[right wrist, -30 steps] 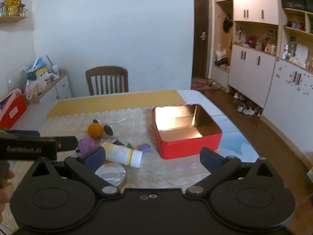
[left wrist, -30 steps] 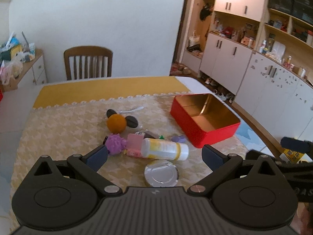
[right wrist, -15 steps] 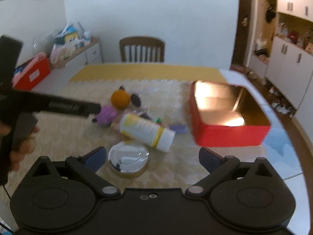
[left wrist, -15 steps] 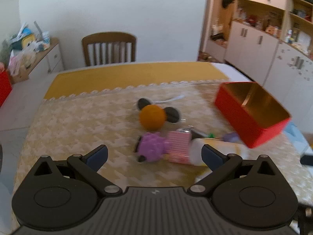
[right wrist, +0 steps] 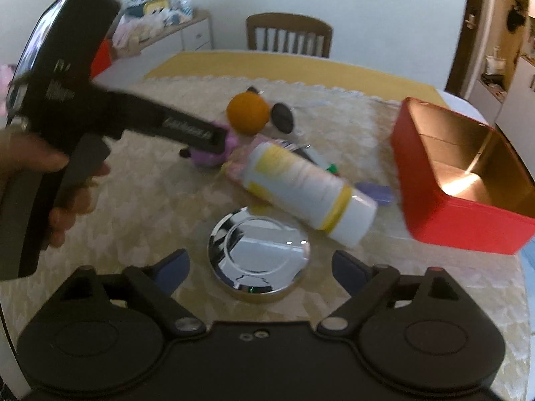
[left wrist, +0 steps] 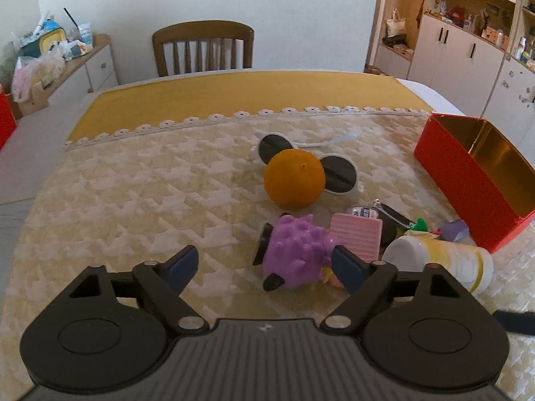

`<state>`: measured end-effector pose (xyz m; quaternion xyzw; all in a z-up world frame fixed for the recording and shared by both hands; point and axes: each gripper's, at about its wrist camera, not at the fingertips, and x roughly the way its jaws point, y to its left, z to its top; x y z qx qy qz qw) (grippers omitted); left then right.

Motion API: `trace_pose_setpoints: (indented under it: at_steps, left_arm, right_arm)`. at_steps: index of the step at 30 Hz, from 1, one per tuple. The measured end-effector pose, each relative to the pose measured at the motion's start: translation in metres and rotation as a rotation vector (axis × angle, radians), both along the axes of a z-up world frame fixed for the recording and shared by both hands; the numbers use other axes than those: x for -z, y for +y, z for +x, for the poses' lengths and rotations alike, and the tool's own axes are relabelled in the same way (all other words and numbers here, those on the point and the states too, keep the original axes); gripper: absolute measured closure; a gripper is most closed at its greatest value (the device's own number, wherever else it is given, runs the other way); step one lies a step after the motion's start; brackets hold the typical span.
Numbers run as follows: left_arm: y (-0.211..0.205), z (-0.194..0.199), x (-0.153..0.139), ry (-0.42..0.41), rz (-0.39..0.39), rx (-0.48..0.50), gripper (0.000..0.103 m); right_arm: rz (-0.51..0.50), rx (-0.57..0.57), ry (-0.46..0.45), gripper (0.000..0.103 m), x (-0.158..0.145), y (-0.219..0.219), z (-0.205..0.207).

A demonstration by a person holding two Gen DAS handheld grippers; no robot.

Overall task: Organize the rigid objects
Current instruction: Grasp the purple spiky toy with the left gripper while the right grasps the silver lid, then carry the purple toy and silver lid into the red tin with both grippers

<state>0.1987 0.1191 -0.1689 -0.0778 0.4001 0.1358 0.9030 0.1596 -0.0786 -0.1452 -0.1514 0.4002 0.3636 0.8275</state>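
Note:
A heap of small objects lies on the table: a purple spiky toy [left wrist: 297, 254], an orange ball [left wrist: 294, 178], white sunglasses [left wrist: 337, 172], a pink ribbed box [left wrist: 356, 237], a white and yellow bottle [left wrist: 441, 260] on its side. My left gripper [left wrist: 264, 264] is open, with the purple toy near its right finger. My right gripper [right wrist: 259, 269] is open just short of a round chrome lid [right wrist: 259, 260]. The bottle [right wrist: 307, 188] and the orange ball [right wrist: 247, 112] also show in the right wrist view. An open red tin [right wrist: 461, 180] stands at the right.
The red tin [left wrist: 478, 180] sits near the table's right edge. A wooden chair [left wrist: 202, 48] stands at the far side. The left gripper's body and the hand holding it [right wrist: 67, 127] fill the left of the right wrist view. Cabinets line the right wall.
Both grippers have moved forward and down toward the heap. The left one has swung left and now has the purple toy by its right finger; the right one has closed in on the chrome lid.

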Motion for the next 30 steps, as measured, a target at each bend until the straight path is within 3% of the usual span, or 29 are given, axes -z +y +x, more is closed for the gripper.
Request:
trace_pose_setpoints:
  at_steps: [7, 14, 30]
  left_arm:
    - [0.007, 0.010, 0.009, 0.006, -0.087, 0.031, 0.021]
    - [0.002, 0.019, 0.012, 0.021, -0.089, 0.071, 0.045]
    - [0.003, -0.014, 0.006, 0.023, -0.050, 0.033, 0.046]
  right_arm:
    - [-0.027, -0.015, 0.011, 0.020, 0.011, 0.009, 0.003]
    - [-0.036, 0.000, 0.020, 0.028, 0.016, 0.009, 0.009]
    - [0.028, 0.009, -0.002, 0.031, -0.001, -0.013, -0.006]
